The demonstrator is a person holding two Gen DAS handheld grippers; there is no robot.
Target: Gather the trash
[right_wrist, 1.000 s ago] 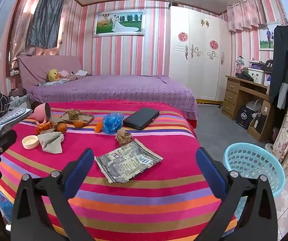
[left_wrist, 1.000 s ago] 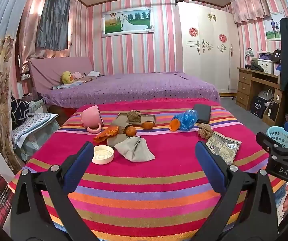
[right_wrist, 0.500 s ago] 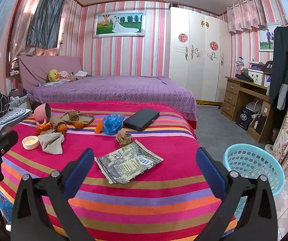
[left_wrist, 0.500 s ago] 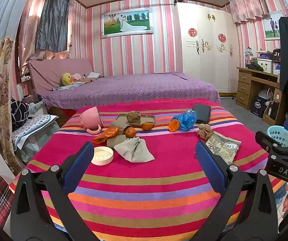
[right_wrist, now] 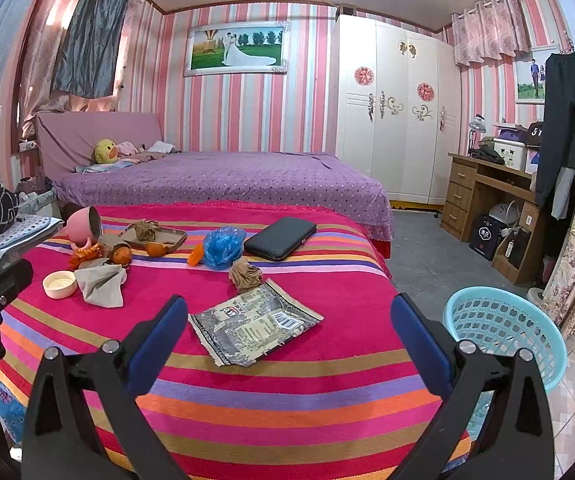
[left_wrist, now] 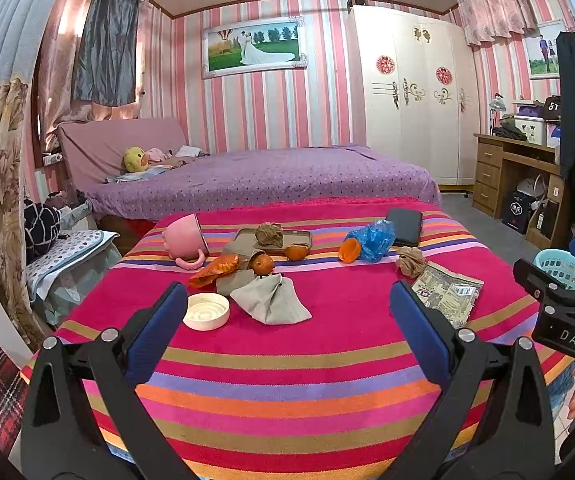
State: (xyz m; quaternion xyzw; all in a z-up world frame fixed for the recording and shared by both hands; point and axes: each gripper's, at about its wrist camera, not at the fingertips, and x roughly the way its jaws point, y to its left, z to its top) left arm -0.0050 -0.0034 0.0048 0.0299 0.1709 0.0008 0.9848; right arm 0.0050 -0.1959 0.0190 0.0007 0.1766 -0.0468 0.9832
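Striped cloth surface (left_wrist: 287, 360) strewn with trash, both grippers spread wide and empty.

White letters "DAS" show on the right gripper (left_wrist: 567, 304) at 3 o'clock in the left view; print on the flattened wrapper (right_wrist: 253, 324) is too small to read. That wrapper lies at 12 o'clock of the right gripper's gap, a brown paper ball (right_wrist: 245, 274) touching its far edge. Left gripper (left_wrist: 283, 316) faces a grey crumpled cloth (left_wrist: 271, 300) beside a white lid (left_wrist: 206, 311). Blue basket (right_wrist: 503, 332) stands on the floor at 3 o'clock.

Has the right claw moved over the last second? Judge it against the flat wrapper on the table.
No. In the right wrist view the right claw is open, and the wrapper sits at the same spot between its fingers as before.
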